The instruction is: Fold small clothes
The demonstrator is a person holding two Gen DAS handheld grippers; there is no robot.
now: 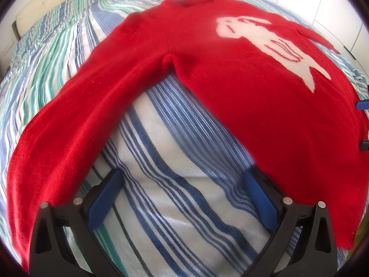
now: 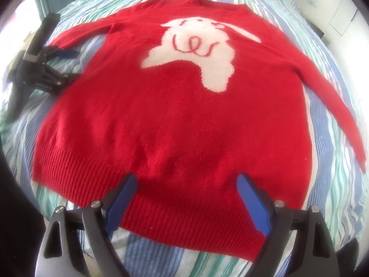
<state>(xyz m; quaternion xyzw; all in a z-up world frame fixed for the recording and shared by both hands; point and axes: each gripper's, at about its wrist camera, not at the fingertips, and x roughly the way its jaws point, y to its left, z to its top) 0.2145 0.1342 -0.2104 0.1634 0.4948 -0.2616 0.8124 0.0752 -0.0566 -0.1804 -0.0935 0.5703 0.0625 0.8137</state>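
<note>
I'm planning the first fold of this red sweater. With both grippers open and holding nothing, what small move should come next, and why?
Probably close the left gripper on the cuff end of the near sleeve, to fold it across the body. The sweater lies flat, face up on the striped bedspread, sleeves spread out; the right gripper hovers open at the ribbed hem.

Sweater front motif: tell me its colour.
White with thin red line details, set on the red sweater; the motif shows best in the right wrist view.
</note>
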